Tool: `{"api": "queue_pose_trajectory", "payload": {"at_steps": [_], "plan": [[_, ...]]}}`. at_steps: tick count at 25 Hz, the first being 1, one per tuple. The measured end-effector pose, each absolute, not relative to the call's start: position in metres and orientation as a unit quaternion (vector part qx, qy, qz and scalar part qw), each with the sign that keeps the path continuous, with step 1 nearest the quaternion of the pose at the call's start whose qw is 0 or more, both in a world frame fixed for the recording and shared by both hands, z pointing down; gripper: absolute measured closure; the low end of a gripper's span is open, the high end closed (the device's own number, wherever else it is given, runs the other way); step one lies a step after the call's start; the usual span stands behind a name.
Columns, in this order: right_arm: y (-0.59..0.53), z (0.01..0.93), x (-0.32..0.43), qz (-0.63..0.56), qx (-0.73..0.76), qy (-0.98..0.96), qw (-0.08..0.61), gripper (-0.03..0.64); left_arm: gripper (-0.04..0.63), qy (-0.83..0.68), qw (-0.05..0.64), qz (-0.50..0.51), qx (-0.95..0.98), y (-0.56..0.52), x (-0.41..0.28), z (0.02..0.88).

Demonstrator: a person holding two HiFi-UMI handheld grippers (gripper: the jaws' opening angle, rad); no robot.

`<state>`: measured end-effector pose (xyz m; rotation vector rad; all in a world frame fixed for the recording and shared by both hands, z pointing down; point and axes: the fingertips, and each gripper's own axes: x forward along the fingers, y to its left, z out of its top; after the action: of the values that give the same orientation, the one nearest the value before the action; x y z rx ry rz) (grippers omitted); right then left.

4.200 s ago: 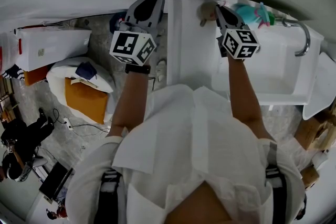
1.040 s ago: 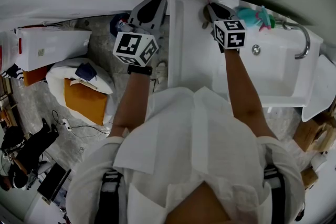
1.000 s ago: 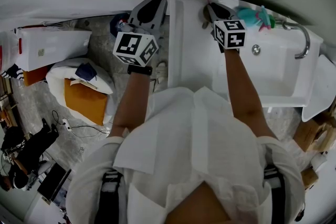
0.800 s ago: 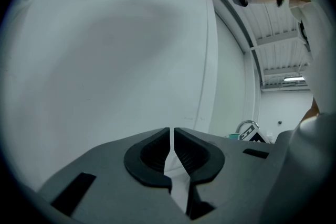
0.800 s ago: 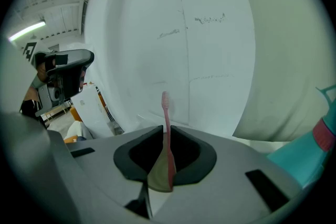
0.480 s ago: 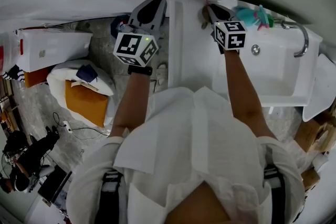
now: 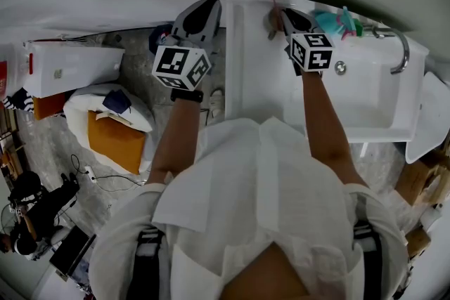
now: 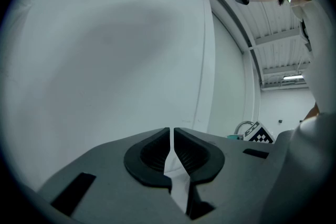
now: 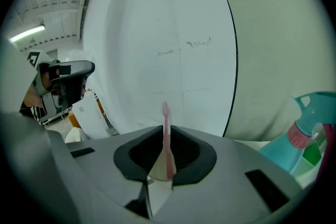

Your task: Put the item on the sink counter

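Right tongs [image 9: 167, 136] barely shifted, clamped on pink toothbrush [image 9: 166, 114] over far end of table [image 7: 246, 67]. Left tongs [image 8: 172, 139] closed, empty. Next I'd lower and release.

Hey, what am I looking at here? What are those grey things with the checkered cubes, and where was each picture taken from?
A person holds a hand-worked claw in each hand; the patterned cubes are part of them. One picture comes from a camera on the person's head, looking down. The other two come from cameras riding on the claws. The left claw is shut and empty, beside the white sink counter. The right claw is shut on a pink toothbrush, upright between its jaws. A teal spray bottle and a tap stand by the basin.
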<state>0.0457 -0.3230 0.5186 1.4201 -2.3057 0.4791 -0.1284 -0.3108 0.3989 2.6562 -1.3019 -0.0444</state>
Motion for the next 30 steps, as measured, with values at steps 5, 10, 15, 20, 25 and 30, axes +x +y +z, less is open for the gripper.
{"api": "queue_pose_trajectory", "payload": {"at_steps": [5, 10, 15, 20, 25, 30], "plan": [[-0.315, 0.507, 0.053, 0.167, 0.516, -0.821, 0.179, 0.591, 0.558, -0.440, 0.086, -0.017, 0.894, -0.307, -0.131, 0.394], [-0.305, 0.487, 0.062, 0.156, 0.529, -0.820, 0.155, 0.591, 0.558, -0.441, 0.080, -0.020, 0.893, -0.301, -0.134, 0.386], [-0.297, 0.467, 0.077, 0.145, 0.544, -0.816, 0.134, 0.591, 0.558, -0.442, 0.074, -0.021, 0.894, -0.297, -0.134, 0.378], [-0.287, 0.455, 0.089, 0.137, 0.556, -0.811, 0.117, 0.591, 0.558, -0.442, 0.070, -0.021, 0.894, -0.293, -0.135, 0.374], [-0.274, 0.441, 0.102, 0.126, 0.568, -0.807, 0.098, 0.591, 0.558, -0.442, 0.065, -0.019, 0.894, -0.289, -0.138, 0.368], [-0.262, 0.420, 0.115, 0.109, 0.580, -0.804, 0.070, 0.595, 0.558, -0.445, 0.059, -0.017, 0.894, -0.286, -0.142, 0.361]]}}
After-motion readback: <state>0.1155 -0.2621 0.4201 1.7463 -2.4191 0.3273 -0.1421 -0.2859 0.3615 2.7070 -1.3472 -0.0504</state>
